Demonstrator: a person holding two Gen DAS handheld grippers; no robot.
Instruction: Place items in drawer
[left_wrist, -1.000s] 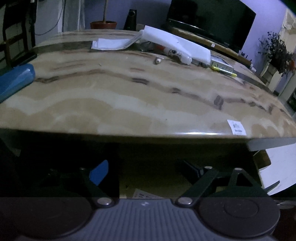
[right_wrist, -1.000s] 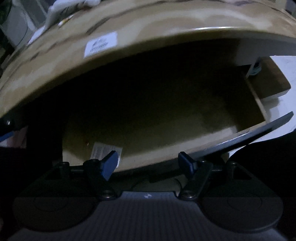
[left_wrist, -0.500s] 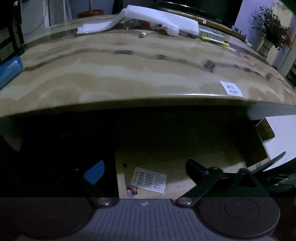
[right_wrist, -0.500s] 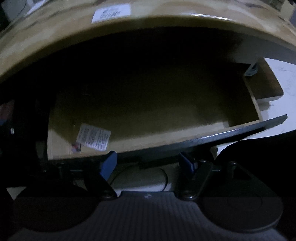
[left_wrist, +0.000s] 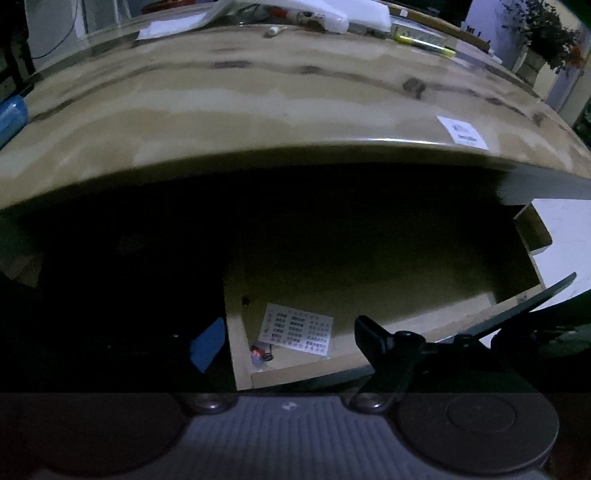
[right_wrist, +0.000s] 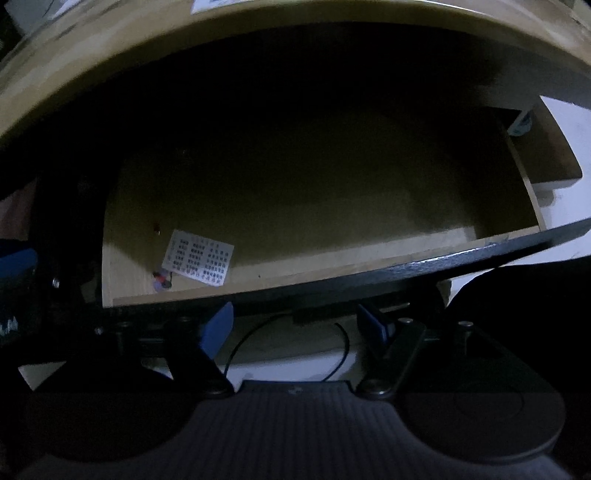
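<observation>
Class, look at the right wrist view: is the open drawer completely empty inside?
No. A printed paper card lies on the drawer floor near its front left corner, with a small reddish object beside it.

Both wrist views sit low and close, facing forward under the bench (left_wrist: 295, 110) edge into the open drawer (right_wrist: 332, 254). They share the printed card (left_wrist: 295, 329) in its near-left corner.
</observation>
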